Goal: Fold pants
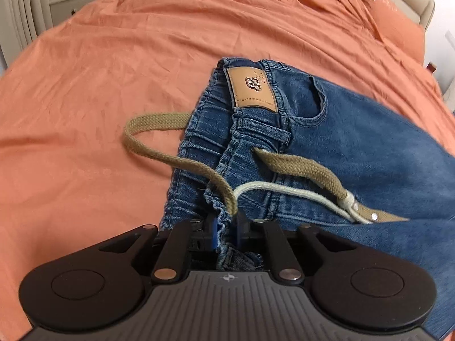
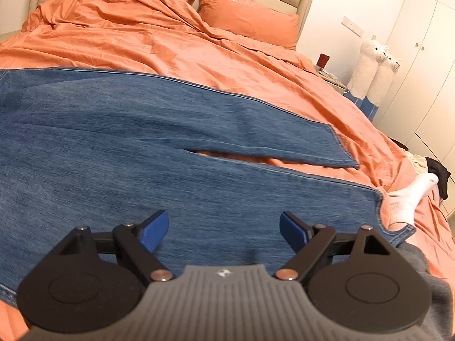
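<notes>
The pants (image 1: 327, 130) are spread on the bed (image 1: 99, 85). Their waistband (image 1: 224, 216), at lower centre, is clamped by the left hand-held gripper (image 1: 226, 224) for folding; the right hand-held gripper (image 2: 223, 228) is held released above the legs.

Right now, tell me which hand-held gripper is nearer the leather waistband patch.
Left. The left hand-held gripper pinches the waistband just below the leather patch; the right hand-held gripper hovers open over the legs.

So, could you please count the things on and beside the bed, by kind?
Jeans: 1
Orange pillows: 2
White plush alpacas: 2
Dark red cup: 1
Total: 6
</notes>
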A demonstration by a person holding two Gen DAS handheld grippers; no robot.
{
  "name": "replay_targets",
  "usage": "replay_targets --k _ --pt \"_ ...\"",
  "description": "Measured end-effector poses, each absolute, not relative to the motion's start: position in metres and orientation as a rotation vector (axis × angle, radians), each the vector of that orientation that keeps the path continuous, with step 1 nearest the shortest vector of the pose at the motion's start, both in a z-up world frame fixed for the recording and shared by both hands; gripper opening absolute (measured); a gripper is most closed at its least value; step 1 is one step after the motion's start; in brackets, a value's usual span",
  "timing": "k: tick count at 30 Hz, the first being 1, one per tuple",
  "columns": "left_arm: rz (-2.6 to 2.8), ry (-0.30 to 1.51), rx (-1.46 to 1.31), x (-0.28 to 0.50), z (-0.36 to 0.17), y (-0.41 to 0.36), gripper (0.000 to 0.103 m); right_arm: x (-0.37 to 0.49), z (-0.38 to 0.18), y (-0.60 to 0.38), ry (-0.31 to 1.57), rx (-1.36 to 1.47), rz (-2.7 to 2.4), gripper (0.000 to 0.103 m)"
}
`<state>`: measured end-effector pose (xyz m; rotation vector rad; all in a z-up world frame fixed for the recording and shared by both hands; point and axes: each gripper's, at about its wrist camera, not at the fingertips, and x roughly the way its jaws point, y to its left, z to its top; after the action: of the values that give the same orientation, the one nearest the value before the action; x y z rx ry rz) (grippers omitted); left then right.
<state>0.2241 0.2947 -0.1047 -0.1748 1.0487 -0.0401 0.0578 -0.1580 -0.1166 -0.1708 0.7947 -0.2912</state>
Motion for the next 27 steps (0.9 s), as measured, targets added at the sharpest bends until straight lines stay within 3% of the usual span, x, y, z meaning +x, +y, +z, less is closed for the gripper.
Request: replay_targets --k 3,6,12,16,17,19,27 --pt "0.001 1.053 -0.064 0.217 -0.086 0.281 0.036 0.056 -0.117 -0.171 0.819 -0.168 -0.284 0.082" --pt "0.009 1.005 0.088 0.196 -0.064 0.264 0.038 0.053 -0.115 -0.184 0.842 -0.172 -0.274 0.082" --pt "-0.063 0.989 0.209 0.153 -0.048 0.236 0.038 0.047 -0.104 -0.219 0.878 -0.11 -0.252 0.082" --pt "-0.013 1.084 0.249 0.151 -0.081 0.232 0.035 0.042 -0.101 -0.232 0.894 -0.106 -0.24 0.082" --pt "0.02 1.134 0.226 0.152 -0.092 0.237 0.027 0.04 -0.101 -0.235 0.901 -0.107 -0.234 0.082" --pt "0.05 1.176 0.185 0.152 -0.107 0.246 0.027 0.035 -0.101 -0.241 0.915 -0.094 -0.218 0.082" --pt "0.015 1.075 0.371 0.137 -0.078 0.216 0.028 0.003 -0.088 -0.288 0.917 0.012 -0.168 0.081"
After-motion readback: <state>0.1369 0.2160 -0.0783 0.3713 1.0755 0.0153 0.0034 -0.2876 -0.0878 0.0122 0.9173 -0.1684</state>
